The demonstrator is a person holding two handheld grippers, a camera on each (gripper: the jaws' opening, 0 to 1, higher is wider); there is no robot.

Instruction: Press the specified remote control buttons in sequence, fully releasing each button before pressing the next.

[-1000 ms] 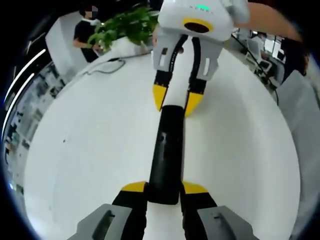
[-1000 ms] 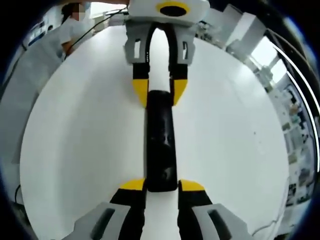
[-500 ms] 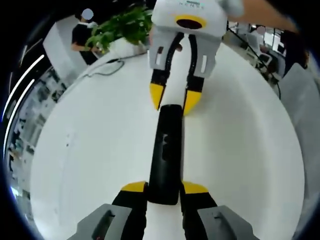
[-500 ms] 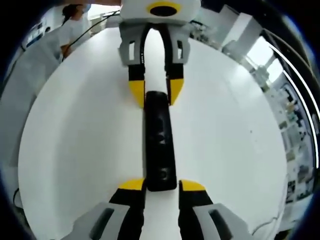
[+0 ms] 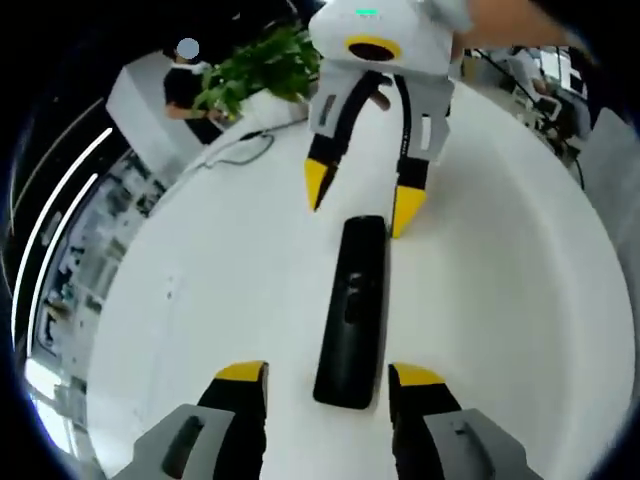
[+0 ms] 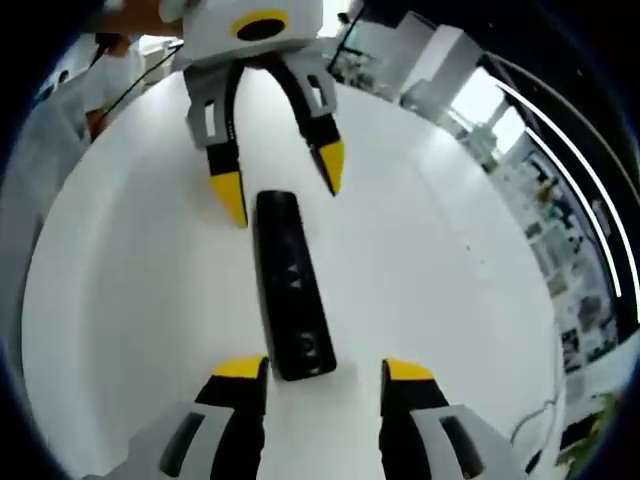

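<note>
Centrally, the black remote control (image 5: 352, 310) lay flat on the white table (image 5: 200, 300), its near end between the left gripper (image 5: 327, 373) tips at the bottom of the left gripper view and its far end toward the right gripper (image 5: 361, 198) at the top. Both grippers stood spread wide, gripping nothing, apart from the remote's sides; the right gripper view showed the remote (image 6: 291, 285) angled between that gripper's own tips (image 6: 325, 370). A plant (image 5: 262, 62) stood at the upper left. Unheld, the remote would likely skid or pivot under an off-centre press, spoiling the sequence.
</note>
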